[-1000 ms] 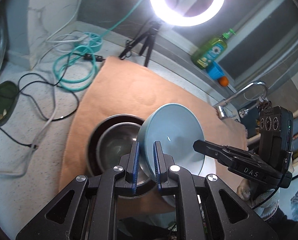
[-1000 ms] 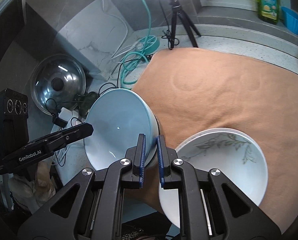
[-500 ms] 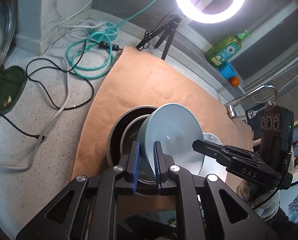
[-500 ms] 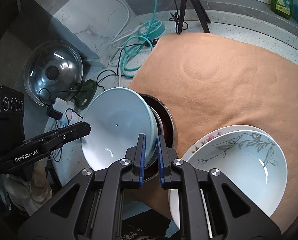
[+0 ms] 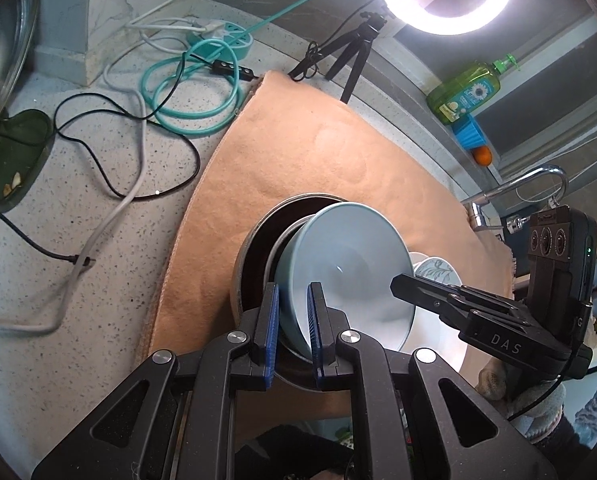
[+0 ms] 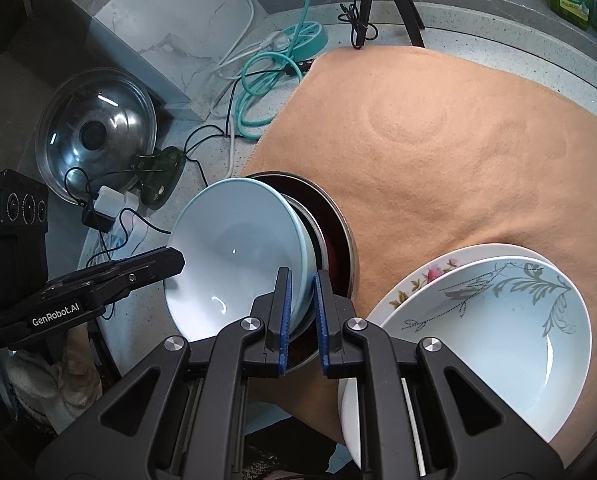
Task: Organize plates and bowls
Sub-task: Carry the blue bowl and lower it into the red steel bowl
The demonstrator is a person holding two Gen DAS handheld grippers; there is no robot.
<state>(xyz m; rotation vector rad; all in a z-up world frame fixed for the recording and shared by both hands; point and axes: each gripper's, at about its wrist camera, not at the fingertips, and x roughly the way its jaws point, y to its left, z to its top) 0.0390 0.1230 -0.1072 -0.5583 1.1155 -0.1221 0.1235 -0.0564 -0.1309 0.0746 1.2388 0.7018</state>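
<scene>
Now that the blue bowl (image 5: 346, 264) has sunk from above the mat into the steel bowls (image 5: 258, 264), both grippers, left (image 5: 292, 336) and right (image 6: 301, 316), pinching its rim, nesting looks nearly done.

**Glazed ware, steel and soft cloth**

The pale blue bowl (image 5: 350, 268) looked glossy and smooth, like glazed ceramic. The nested bowls (image 6: 330, 240) under it were shiny metal. The orange mat (image 6: 458, 152) was matt, fuzzy cloth. The counter (image 5: 58, 340) was speckled stone. The pot lid (image 6: 94, 132) gleamed.
</scene>
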